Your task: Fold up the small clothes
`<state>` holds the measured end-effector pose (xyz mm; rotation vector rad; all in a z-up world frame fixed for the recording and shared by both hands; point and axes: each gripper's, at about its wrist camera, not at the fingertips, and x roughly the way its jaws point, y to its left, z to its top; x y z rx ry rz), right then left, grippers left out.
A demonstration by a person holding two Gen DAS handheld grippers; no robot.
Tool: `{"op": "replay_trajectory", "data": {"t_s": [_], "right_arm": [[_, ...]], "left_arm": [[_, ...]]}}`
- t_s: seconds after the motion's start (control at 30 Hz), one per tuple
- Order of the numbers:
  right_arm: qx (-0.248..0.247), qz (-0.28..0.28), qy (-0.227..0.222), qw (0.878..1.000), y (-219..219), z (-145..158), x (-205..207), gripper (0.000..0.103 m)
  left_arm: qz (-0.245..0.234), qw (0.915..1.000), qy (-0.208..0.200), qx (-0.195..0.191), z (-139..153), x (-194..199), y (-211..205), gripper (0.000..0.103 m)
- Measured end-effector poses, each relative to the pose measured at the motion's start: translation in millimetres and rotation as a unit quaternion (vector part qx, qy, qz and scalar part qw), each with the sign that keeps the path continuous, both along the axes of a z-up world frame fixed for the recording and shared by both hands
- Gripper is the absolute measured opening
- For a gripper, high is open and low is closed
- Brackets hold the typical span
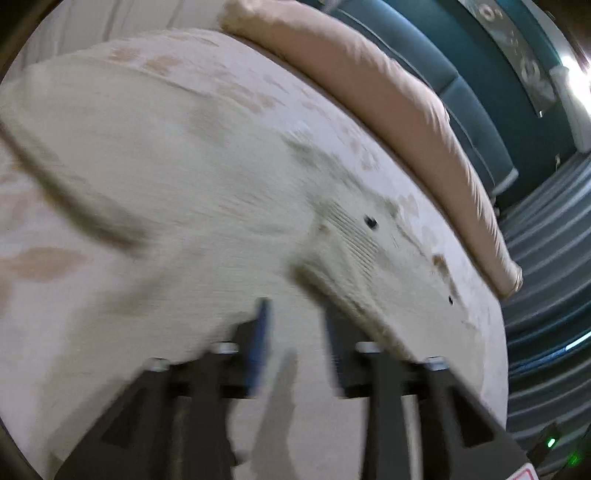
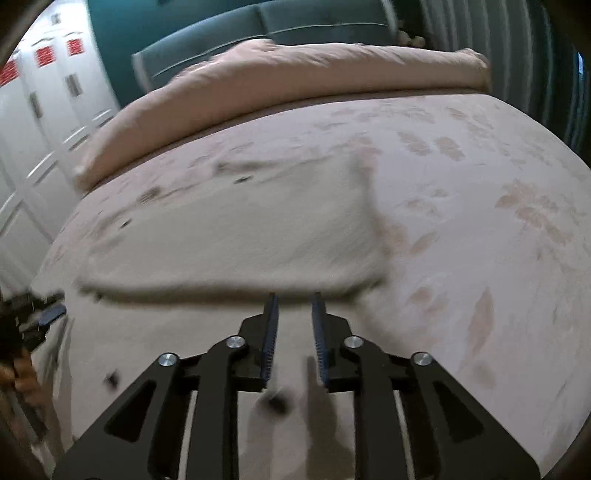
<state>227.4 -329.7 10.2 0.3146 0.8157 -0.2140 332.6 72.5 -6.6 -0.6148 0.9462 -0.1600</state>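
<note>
A small cream ribbed garment (image 1: 177,192) with dark buttons (image 1: 369,221) lies on the bed; it also shows in the right wrist view (image 2: 258,229), partly folded. My left gripper (image 1: 295,314) is open, its fingers at the garment's near edge with nothing between them. My right gripper (image 2: 294,301) is open just short of the garment's near folded edge. The left gripper (image 2: 44,317) shows at the left edge of the right wrist view. Both views are motion blurred.
The bed sheet (image 2: 480,221) is pale pink with a leaf print. A rolled pink duvet (image 2: 295,70) lies along the far side before a teal headboard (image 2: 240,29). White wardrobes (image 2: 44,110) stand left. The bed edge (image 1: 495,332) drops to striped carpet (image 1: 546,258).
</note>
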Motion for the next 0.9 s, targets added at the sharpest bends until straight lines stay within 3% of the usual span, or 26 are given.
{"op": "replay_trajectory", "data": {"t_s": [0.07, 0.13, 0.2, 0.3, 0.43, 0.53, 0.63, 0.7, 0.73, 0.77, 0.83, 0.9], "right_arm": [[-0.006, 0.019, 0.006, 1.000, 21.2, -8.7, -16.0, 0.031], [0.000, 0.026, 0.021, 0.999, 34.2, -22.8, -25.0, 0.032], [-0.012, 0.020, 0.020, 1.000, 42.7, -29.1, -32.1, 0.033], [-0.016, 0.027, 0.020, 0.999, 46.7, -29.9, -30.3, 0.044], [-0.023, 0.042, 0.024, 0.999, 52.6, -34.6, -26.5, 0.059], [-0.029, 0.063, 0.027, 0.997, 58.9, -36.4, -26.5, 0.075], [-0.026, 0.067, 0.029, 0.997, 59.4, -40.0, -23.3, 0.079], [-0.022, 0.067, 0.028, 0.997, 58.7, -40.6, -23.8, 0.080], [-0.021, 0.067, 0.028, 0.997, 58.5, -41.0, -24.0, 0.080], [-0.021, 0.067, 0.027, 0.997, 58.9, -41.3, -24.0, 0.081], [-0.021, 0.067, 0.028, 0.997, 59.0, -41.2, -23.8, 0.082], [-0.018, 0.070, 0.026, 0.997, 58.3, -41.7, -24.1, 0.084]], "left_arm": [[0.040, 0.9992, -0.001, 0.003, 6.7, -12.7, 45.6, 0.055], [0.073, 0.9973, 0.005, 0.006, 10.3, -17.4, 90.5, 0.062], [0.120, 0.9926, 0.013, 0.018, 13.1, -20.0, 145.4, 0.063], [0.173, 0.9844, 0.025, 0.020, 13.1, -12.8, 219.2, 0.063], [0.259, 0.9654, 0.029, 0.016, 10.7, 7.8, 309.5, 0.063], [0.293, 0.9548, 0.035, -0.035, 0.2, 19.4, 345.2, 0.063], [0.312, 0.9482, 0.031, -0.053, -6.9, 28.0, 364.3, 0.062], [0.312, 0.9485, 0.023, -0.048, -6.1, 36.2, 365.8, 0.054], [0.305, 0.9511, 0.024, -0.040, -5.5, 41.0, 364.2, 0.044], [0.289, 0.9561, 0.029, -0.035, -4.7, 47.9, 360.1, 0.016], [0.275, 0.9607, 0.027, -0.024, 0.8, 52.7, 354.7, 0.009], [0.251, 0.9678, -0.012, 0.005, 26.3, 53.7, 334.0, 0.008]]}}
